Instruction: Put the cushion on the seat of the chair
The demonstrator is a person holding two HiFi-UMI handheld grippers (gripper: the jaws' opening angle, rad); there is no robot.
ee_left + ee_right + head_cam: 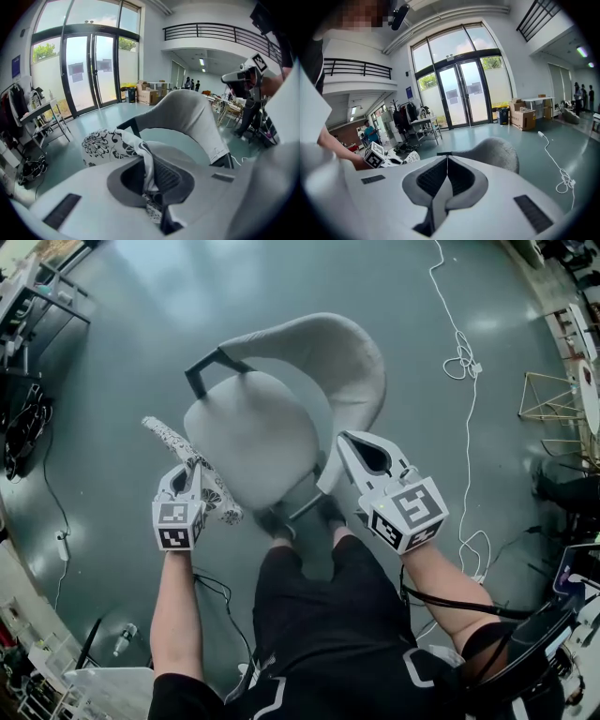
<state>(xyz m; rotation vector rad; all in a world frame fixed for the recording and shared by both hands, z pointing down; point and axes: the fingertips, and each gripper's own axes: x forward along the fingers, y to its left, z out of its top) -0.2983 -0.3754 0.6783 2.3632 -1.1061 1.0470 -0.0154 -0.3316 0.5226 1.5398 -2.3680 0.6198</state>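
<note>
Cushion point(178, 448) beside chair point(251, 435) (its left)

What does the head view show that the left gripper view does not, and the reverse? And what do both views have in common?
Only the head view: the whole seat of the chair from above, and the white cable on the floor. Only the left gripper view: the glass doors, the balcony railing, the cardboard boxes. Both: the chair's backrest, the cushion held in the left gripper, and the right gripper.
</note>
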